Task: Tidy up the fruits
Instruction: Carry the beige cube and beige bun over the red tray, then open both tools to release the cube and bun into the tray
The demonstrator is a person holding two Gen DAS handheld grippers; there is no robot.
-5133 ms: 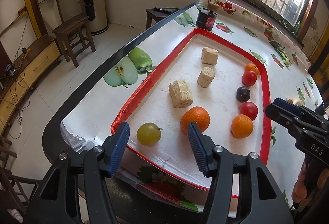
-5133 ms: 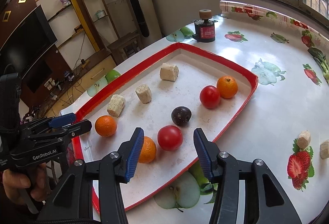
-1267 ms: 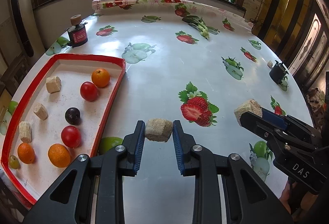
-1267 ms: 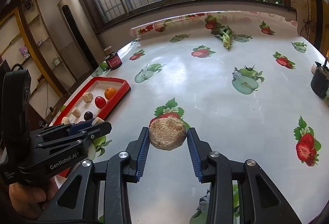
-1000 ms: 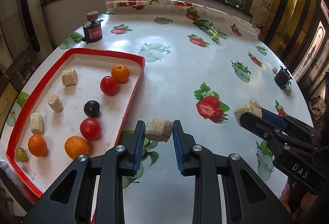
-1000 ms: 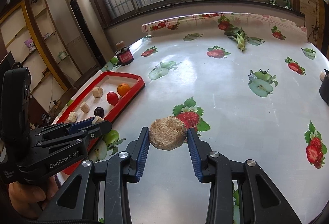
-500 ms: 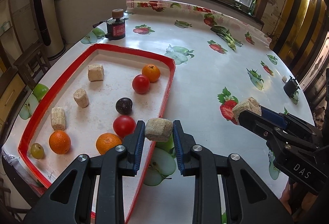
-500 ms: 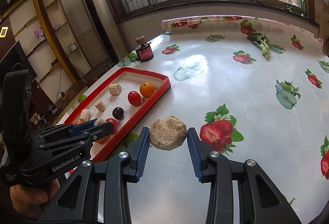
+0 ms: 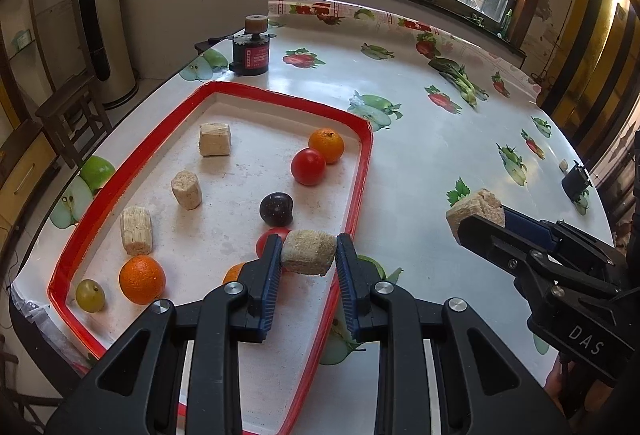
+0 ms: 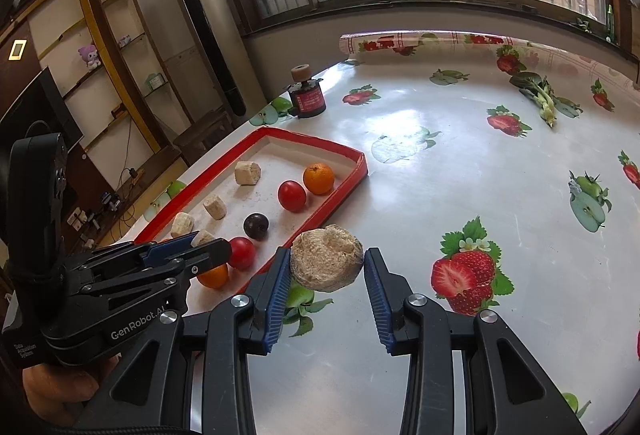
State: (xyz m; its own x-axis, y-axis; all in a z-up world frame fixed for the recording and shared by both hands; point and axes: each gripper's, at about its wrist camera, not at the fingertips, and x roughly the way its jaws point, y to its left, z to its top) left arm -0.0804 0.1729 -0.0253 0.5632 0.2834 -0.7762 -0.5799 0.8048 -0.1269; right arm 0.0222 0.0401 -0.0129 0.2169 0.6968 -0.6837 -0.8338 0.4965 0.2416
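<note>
While both claws carry loads toward the red tray (image 9: 362, 171) at the counter's left edge, the step in hand is transport. Left claw (image 9: 308, 259) is clamped on a pale cut chunk (image 9: 309, 252) above the tray's near right rim; right claw (image 10: 326, 267) grips a round beige piece (image 10: 326, 258) over bare counter (image 10: 420, 171) just beside that rim. Next — lower into free tray floor, clear of the tomato (image 9: 308, 166) and plum (image 9: 276, 209). Only the left view shows the grape (image 9: 90, 295) — near left corner.
</note>
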